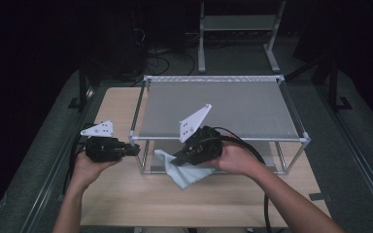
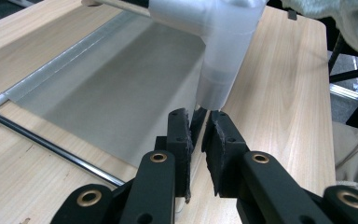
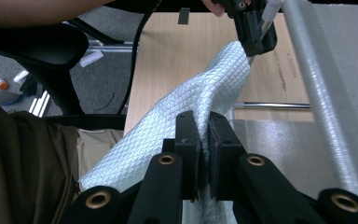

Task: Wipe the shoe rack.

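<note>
Dark room, wooden desk [image 1: 126, 194]: left claw [image 2: 199, 122] pinches the rack's corner post [image 2: 221, 70]; right claw [image 3: 204, 133] is clamped on a pale quilted cloth [image 3: 168, 135].

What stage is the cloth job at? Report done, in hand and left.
Done: the right claw is shut on the pale blue cloth and holds it off the wooden table. In hand: the left claw grips the front corner post of the wire rack, steadying it. Left: the cloth hangs in front of the rack, not yet on either shelf; where it is meant to go cannot be told.
</note>
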### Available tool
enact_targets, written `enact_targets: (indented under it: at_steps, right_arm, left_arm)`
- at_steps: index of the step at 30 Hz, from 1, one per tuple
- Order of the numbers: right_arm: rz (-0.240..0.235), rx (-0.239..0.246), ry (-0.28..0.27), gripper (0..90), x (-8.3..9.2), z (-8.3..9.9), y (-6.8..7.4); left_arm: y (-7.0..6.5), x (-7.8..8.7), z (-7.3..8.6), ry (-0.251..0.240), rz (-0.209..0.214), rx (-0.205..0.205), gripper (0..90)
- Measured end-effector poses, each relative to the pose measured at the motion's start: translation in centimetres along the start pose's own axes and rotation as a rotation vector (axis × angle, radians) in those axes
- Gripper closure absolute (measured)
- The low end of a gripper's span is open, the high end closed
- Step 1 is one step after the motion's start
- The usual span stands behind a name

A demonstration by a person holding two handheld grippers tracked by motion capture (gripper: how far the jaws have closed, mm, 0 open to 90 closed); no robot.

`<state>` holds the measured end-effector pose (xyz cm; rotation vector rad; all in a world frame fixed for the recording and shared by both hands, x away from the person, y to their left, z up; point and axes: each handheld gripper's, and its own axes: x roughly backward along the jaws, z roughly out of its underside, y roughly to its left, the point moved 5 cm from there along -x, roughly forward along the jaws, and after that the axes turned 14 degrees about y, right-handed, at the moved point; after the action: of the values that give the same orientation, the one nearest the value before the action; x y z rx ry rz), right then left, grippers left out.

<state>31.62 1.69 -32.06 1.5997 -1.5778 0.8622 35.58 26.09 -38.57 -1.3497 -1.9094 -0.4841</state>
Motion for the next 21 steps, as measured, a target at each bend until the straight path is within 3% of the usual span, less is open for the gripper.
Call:
enact_targets:
  at_steps: [2,10,21]
  right_arm:
    - [-0.015,0.000,0.008,83.5,0.3,-0.2,-0.1]
    - [-0.005,0.015,0.045,83.5,1.6,-1.1,-0.5]
    - [0.007,0.011,0.042,83.3,2.8,-1.8,-1.1]
  left_arm:
    - [0.0,0.0,0.0,0.000,0.002,-0.001,79.7]
    - [0.0,0.0,0.0,0.005,0.004,-0.006,79.7]
    - [-0.1,0.0,0.0,0.012,0.003,-0.014,79.7]
